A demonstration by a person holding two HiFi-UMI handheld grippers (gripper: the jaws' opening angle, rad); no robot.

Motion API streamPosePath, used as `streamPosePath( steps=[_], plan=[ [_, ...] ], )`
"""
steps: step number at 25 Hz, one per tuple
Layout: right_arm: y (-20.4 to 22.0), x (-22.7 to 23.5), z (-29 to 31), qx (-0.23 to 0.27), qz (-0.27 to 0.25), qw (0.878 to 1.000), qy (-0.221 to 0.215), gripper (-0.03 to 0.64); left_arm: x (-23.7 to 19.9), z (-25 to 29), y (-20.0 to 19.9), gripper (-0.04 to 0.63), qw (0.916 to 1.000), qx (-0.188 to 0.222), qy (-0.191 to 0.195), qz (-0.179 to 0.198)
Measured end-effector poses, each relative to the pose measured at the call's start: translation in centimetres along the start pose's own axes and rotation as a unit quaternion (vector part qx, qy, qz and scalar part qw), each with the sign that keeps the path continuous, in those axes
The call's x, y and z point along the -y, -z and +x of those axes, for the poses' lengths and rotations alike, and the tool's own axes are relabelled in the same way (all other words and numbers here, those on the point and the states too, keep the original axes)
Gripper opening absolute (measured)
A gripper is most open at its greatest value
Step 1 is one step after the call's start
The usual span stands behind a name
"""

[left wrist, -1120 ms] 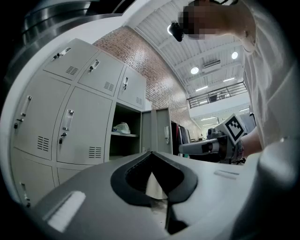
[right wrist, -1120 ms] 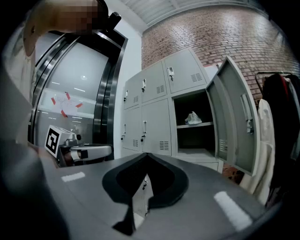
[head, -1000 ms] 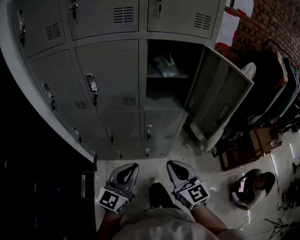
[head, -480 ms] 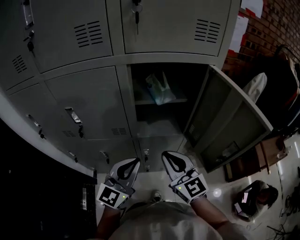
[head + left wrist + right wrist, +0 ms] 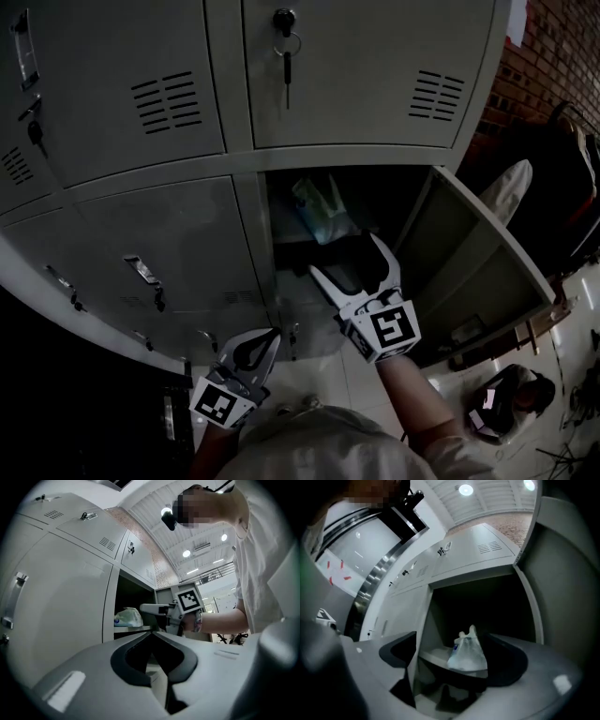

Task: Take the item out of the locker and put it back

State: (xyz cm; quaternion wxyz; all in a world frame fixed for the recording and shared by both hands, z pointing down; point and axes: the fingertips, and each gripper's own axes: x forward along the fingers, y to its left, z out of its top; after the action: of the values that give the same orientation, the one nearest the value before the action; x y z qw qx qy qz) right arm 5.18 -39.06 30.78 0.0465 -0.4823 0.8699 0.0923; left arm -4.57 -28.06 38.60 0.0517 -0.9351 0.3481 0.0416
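The head view looks steeply down the locker bank (image 5: 356,84) from above. The left gripper view, low, faces up toward the open compartment (image 5: 131,592). The right gripper view faces straight in, close. All share the bag (image 5: 323,211) on its shelf (image 5: 433,658).

Stretched the right gripper (image 5: 344,255) forward and up, empty jaws opening wide. Held the left gripper (image 5: 269,334) low, jaws together.
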Motion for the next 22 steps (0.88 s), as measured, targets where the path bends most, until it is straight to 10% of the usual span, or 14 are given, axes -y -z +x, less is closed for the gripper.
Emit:
streamPosePath(
  steps=[11, 18, 22],
  plan=[
    [2.2, 4.3, 7.8, -0.078, -0.036, 0.995, 0.050, 0.415, -2.1, 2.1, 0.7, -0.003, 0.9993, -0.012, 0.033, 0.014],
    [3.4, 4.7, 7.7, -0.106, -0.086, 0.988, 0.072, 0.057, -3.3, 2.4, 1.0, -0.003, 0.9994, -0.012, 0.031, 0.007],
    [2.9, 4.7, 7.3, -0.098, -0.080, 0.989, 0.076, 0.013, -3.9, 1.7, 0.8, -0.002, 0.9996, -0.012, 0.027, -0.001]
  ],
)
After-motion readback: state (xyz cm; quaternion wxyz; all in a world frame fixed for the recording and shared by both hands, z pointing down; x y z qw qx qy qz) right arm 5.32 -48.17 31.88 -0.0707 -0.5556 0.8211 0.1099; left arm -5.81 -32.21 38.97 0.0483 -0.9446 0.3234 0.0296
